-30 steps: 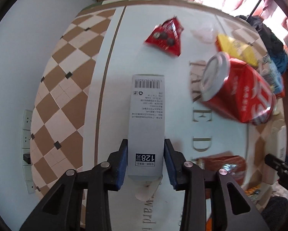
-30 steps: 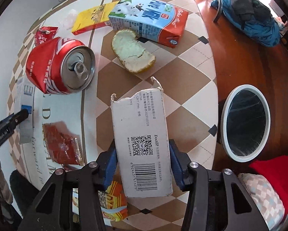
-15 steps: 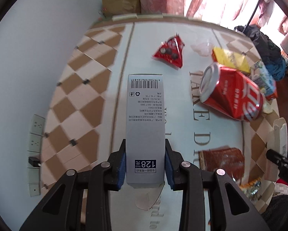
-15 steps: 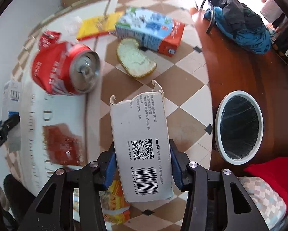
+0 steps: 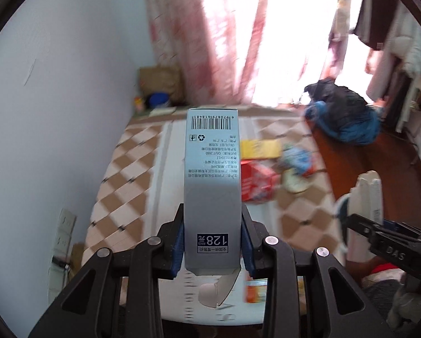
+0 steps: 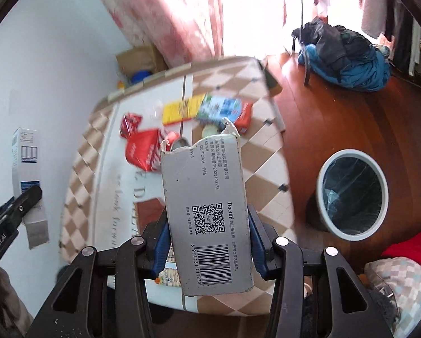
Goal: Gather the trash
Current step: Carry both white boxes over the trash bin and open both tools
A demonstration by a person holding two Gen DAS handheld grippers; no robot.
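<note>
Motion-blurred litter on the checked surface (image 5: 131, 169), red can (image 5: 257, 181) half hidden behind the grey carton (image 5: 212, 186), wrappers' print unreadable, surface's near edge behind the fingers (image 6: 159, 242)

Paper cartons, glossy wrappers and polished wood

The left hand-held gripper (image 5: 212, 236), matt black plastic with blue pads and bright metal screw heads, is pinching a smooth grey cardboard box (image 5: 212, 186); the right hand-held gripper (image 6: 207, 242), of the same make, is gripping a matt paperboard carton (image 6: 206, 211) with a rough torn top edge. At frame centre the table (image 6: 266, 166) is wearing a smooth checked covering, with a shiny red can (image 6: 145, 152) and a glossy milk carton (image 6: 224, 109) lying on it. At right, the glossy reddish wooden floor (image 6: 303, 118) is reflecting light around a smooth white plastic bin (image 6: 351, 231) lined with dark film.
</note>
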